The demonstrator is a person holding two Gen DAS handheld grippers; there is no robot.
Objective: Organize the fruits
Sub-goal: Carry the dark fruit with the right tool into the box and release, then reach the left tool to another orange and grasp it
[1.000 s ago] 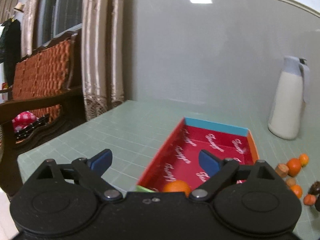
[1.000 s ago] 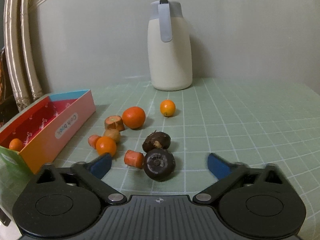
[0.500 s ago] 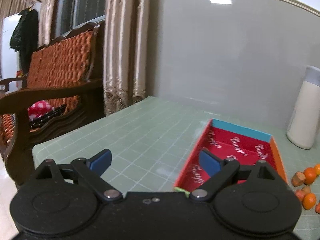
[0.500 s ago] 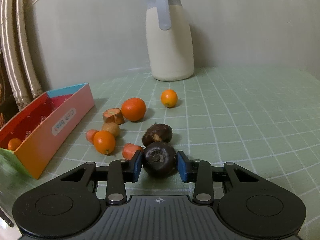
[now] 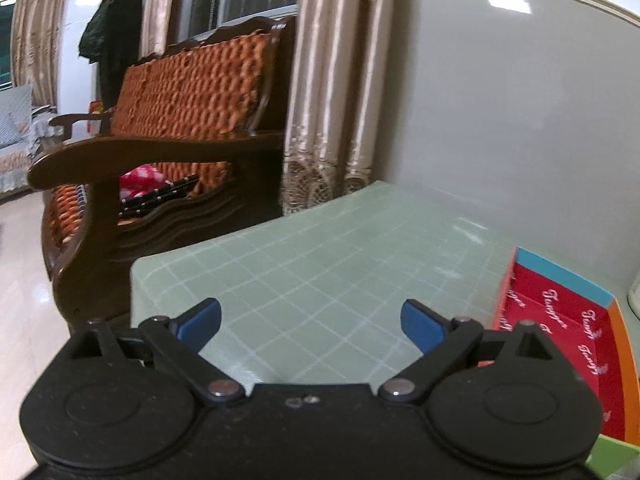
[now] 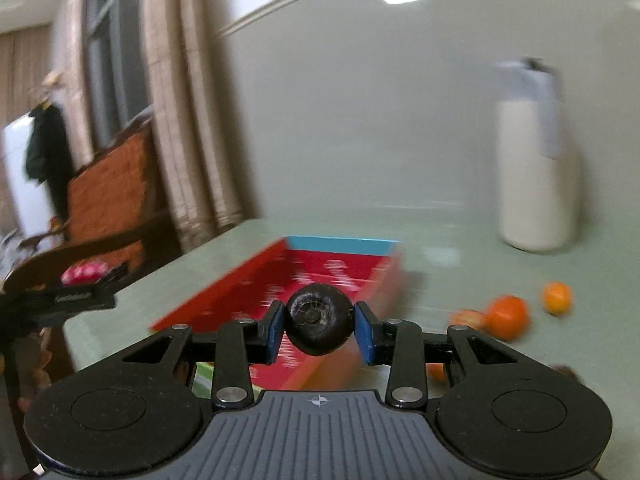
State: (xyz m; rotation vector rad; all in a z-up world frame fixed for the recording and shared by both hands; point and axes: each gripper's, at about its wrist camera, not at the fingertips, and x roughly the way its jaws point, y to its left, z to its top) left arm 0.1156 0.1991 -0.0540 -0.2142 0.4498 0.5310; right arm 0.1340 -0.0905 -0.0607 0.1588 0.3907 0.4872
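My right gripper (image 6: 319, 328) is shut on a dark round water chestnut (image 6: 319, 319) and holds it in the air just before the near end of the red box (image 6: 248, 288). The view is blurred by motion. Orange fruits (image 6: 507, 317) and a smaller one (image 6: 557, 298) lie on the table to the right. My left gripper (image 5: 312, 326) is open and empty above the green gridded table (image 5: 320, 264), left of the red box (image 5: 560, 328).
A white thermos jug (image 6: 536, 176) stands at the back right by the wall. A wooden sofa with orange cushions (image 5: 172, 120) and curtains (image 5: 336, 92) lie past the table's left edge. The other gripper's black body (image 6: 60, 304) shows at the left.
My right gripper closed on the dark chestnut, lifted it and swung left toward the red box. My left gripper turned left, away from the box, still open.
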